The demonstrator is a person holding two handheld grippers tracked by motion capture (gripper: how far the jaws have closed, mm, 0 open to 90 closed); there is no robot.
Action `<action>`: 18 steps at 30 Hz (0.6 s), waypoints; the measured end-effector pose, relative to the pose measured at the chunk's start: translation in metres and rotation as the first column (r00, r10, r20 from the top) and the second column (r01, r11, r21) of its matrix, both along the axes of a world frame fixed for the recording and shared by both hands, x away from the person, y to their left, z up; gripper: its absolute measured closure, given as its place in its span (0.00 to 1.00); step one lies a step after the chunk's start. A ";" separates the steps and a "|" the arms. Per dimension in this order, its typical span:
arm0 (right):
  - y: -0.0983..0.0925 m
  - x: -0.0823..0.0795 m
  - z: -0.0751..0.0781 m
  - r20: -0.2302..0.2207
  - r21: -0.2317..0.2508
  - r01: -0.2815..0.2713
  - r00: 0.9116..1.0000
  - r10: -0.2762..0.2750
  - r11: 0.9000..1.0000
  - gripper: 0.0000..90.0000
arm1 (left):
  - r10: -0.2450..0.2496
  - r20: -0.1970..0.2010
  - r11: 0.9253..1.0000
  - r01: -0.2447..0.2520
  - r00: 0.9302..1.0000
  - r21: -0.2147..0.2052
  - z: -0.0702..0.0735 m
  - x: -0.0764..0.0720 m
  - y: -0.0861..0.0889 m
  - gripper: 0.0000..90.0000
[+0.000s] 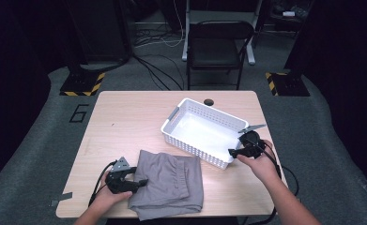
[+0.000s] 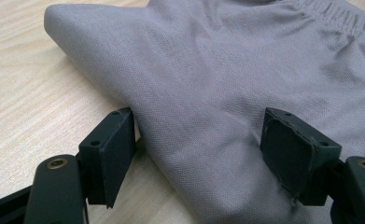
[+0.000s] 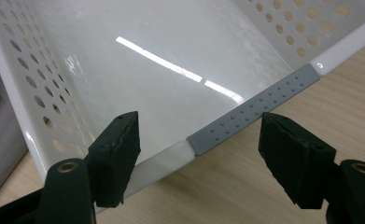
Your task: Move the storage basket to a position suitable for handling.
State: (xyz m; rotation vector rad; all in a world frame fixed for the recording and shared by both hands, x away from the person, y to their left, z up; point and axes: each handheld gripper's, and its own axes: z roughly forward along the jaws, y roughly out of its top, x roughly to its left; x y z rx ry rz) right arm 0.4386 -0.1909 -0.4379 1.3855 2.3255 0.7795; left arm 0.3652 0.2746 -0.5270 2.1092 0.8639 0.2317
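Two open tools (image 1: 141, 179) (image 1: 240, 141), apparently clear of edges.

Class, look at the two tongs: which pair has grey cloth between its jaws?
The left tongs: their open jaws straddle the folded grey cloth. The right tongs face the white basket's rim instead.

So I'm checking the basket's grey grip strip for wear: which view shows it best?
The right gripper view: the grey grip strip lies close between the open jaws, its raised dots clear. The high view shows the white basket whole, with the far-end strip tiny. The left gripper view shows grey shorts.
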 end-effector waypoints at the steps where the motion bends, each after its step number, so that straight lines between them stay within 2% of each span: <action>1: 0.000 0.000 0.000 -0.001 0.001 0.005 1.000 -0.005 1.000 0.32 | -0.001 0.000 1.000 0.001 1.000 0.000 0.000 0.000 0.000 0.29; 3: 0.000 0.001 -0.001 -0.015 0.007 0.017 1.000 -0.017 1.000 0.31 | 0.001 0.000 1.000 -0.001 1.000 0.001 0.000 0.000 0.000 0.29; 5: -0.001 0.003 -0.002 -0.056 0.023 0.028 0.998 -0.027 0.999 0.31 | 0.011 0.016 1.000 -0.011 1.000 -0.005 -0.001 0.000 -0.001 0.30; 7: 0.000 0.004 -0.004 -0.065 0.020 0.034 0.997 -0.032 0.999 0.30 | 0.012 0.017 1.000 -0.012 1.000 -0.004 -0.001 0.000 -0.001 0.29; 12: 0.004 0.009 -0.006 -0.058 -0.006 0.046 0.997 -0.046 0.999 0.31 | 0.008 0.013 1.000 -0.008 1.000 -0.005 -0.001 0.000 -0.001 0.29; 18: 0.010 0.020 -0.005 -0.052 -0.015 0.043 0.998 -0.043 0.999 0.35 | 0.007 0.014 1.000 -0.007 1.000 -0.004 -0.001 0.000 -0.001 0.29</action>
